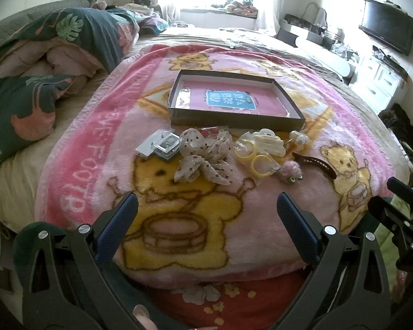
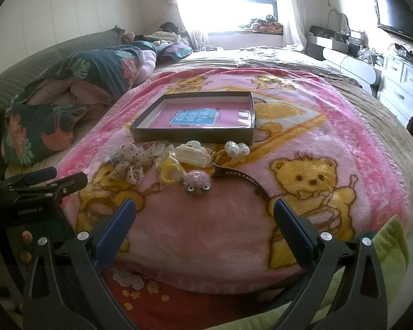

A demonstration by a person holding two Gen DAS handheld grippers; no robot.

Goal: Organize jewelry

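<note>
A: Which step is this?

B: The very start, I'd judge; the box (image 1: pixel 235 101) sits on the far part of the pink blanket (image 1: pixel 261 220) with only a pink card in it, and every trinket lies outside, in a row along its near wall.

A: And the grippers?

B: The left gripper (image 1: pixel 206 211) and the right gripper (image 2: pixel 205 214) both hover over the near blanket, jaws spread wide, holding nothing.

A: What's in the row?

B: From the left: clear packets (image 1: pixel 162 144); a dotted bow (image 1: pixel 203 156); yellow rings (image 1: pixel 254 159) in a clear bag; a white claw clip (image 2: pixel 194 152); a fuzzy pink clip (image 2: pixel 197 181); a dark hair clip (image 2: pixel 242 178) nearest the right gripper.

A: Next move?

B: Probably reach forward, close on one small piece, lift it over the near wall into the box; the soft pile means pressing low without snagging fabric.
</note>
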